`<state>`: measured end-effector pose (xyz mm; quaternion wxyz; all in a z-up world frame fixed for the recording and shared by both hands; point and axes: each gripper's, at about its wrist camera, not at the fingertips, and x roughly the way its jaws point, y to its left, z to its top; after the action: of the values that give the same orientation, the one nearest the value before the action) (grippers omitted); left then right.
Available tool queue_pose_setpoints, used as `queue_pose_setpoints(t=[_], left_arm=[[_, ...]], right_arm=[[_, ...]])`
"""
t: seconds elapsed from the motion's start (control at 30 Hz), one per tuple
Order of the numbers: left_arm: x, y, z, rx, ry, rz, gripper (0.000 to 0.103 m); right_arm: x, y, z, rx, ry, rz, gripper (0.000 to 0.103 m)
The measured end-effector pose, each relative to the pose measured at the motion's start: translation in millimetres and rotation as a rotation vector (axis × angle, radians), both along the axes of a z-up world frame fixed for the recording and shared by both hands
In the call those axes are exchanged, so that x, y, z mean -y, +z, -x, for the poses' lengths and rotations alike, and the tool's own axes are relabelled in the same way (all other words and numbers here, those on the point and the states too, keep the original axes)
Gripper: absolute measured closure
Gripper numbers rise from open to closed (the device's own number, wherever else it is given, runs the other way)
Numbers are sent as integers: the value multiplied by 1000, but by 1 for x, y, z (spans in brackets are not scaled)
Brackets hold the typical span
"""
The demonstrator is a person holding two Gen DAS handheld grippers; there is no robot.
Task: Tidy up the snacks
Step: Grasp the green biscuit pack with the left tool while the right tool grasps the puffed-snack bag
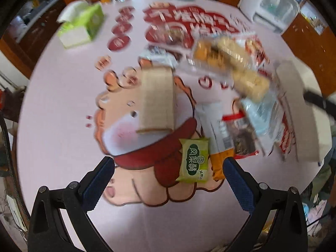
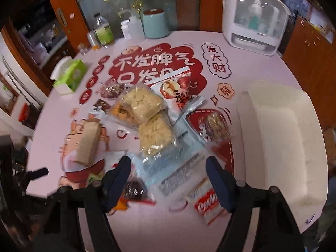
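Snacks unsorted — nothing gathered yet.
Both tongs, left tongs [image 1: 168,180] and right tongs [image 2: 168,176], spread and empty over the snack pile [image 2: 151,121] — white tray [image 2: 279,138] unfilled.

A round table [image 2: 189,226] covered with a pale pink cloth printed with red cartoon figures and Chinese characters carries a loose heap of snack packets at its middle, among them a clear bag of pale yellow biscuits [image 2: 147,107] and a small green wrapped pastry [image 1: 194,160]. A tan cardboard box [image 1: 156,100] lies beside the heap, a green tissue box [image 2: 70,75] sits well apart near the rim, and a white rectangular tray [image 2: 279,138] rests on the opposite side.
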<state>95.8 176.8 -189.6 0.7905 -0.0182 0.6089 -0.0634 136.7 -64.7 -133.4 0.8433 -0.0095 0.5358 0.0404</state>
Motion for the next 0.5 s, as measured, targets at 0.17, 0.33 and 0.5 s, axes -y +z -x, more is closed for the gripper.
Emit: queue_pose_setpoints(t=[0.17, 0.33, 0.5], left_arm=[[12, -37, -4, -28, -19, -2, 3], [20, -53, -2, -36, -1, -11, 6], [30, -63, 1, -30, 15, -26, 9]], right_arm=[[-22, -36, -42, -66, 67, 61, 29], [-47, -74, -73, -157, 171, 125, 29], [-55, -105, -84, -231, 213, 185, 29]])
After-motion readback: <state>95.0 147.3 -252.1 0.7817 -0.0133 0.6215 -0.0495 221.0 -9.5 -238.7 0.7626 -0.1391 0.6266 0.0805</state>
